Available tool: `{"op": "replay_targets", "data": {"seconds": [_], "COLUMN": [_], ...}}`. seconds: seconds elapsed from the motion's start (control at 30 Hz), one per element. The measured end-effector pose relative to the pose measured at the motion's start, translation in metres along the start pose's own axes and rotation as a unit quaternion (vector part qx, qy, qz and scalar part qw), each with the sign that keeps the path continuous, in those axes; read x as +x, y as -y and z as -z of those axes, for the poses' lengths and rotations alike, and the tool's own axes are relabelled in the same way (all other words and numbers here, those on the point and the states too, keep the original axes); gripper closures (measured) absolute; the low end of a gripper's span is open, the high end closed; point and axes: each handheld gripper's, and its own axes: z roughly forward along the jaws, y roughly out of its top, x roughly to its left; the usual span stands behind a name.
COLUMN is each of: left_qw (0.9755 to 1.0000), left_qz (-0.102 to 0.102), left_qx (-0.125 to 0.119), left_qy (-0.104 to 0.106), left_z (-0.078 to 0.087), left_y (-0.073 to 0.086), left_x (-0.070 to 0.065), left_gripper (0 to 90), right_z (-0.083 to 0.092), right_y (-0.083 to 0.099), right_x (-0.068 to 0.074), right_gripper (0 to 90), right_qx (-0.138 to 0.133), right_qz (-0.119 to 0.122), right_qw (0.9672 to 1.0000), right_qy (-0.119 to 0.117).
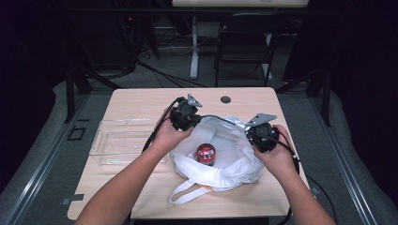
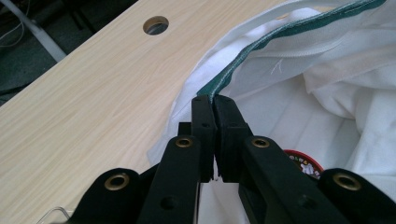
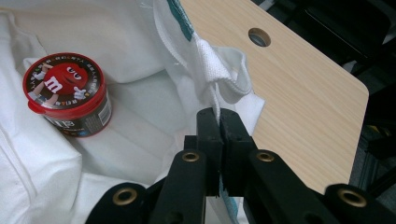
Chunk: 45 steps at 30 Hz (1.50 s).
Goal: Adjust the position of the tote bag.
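You're pinching the white cloth tote bag by its green-trimmed rim on both sides: left gripper is clamping the far-left rim, right gripper is clamping the right rim, jaws closed on fabric. The bag is lying open on the light wooden table, with a small red-lidded round candy tub sitting inside. A clear plastic tray is resting beside your left hand.

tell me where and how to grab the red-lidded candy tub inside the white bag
Grip the candy tub across its dark side wall, just under the red lid's overhanging rim, coming from above through the bag's open mouth. It stands nearly upright with fabric crowding its sides, so the top is the free approach. Both the left tool and right tool are shut on the bag's rim; one would likely have to let go first.
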Motion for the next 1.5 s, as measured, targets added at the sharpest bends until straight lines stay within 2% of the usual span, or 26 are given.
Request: {"op": "replay_targets", "data": {"seconds": [0.9,1.3,1.5], "left_qw": [0.9998,0.9996,0.9995], "left_qz": [0.011,0.022,0.024], "left_qx": [0.014,0.019,0.021], "left_qy": [-0.010,-0.008,-0.006], "left_z": [-0.024,-0.032,-0.036], "left_y": [-0.001,-0.001,-0.002], "left_x": [0.006,0.011,0.013], "left_gripper": [88.1,88.0,88.0], "right_z": [-0.027,-0.035,-0.039], "right_y": [-0.002,-0.004,-0.003], "right_x": [-0.006,-0.007,-0.009], "right_gripper": [88.4,88.4,88.4], "right_qx": [0.029,0.036,0.035], "right_qz": [-0.009,-0.010,-0.018], "right_qw": [0.9995,0.9993,0.9992], "right_qy": [0.014,0.010,0.009]}}
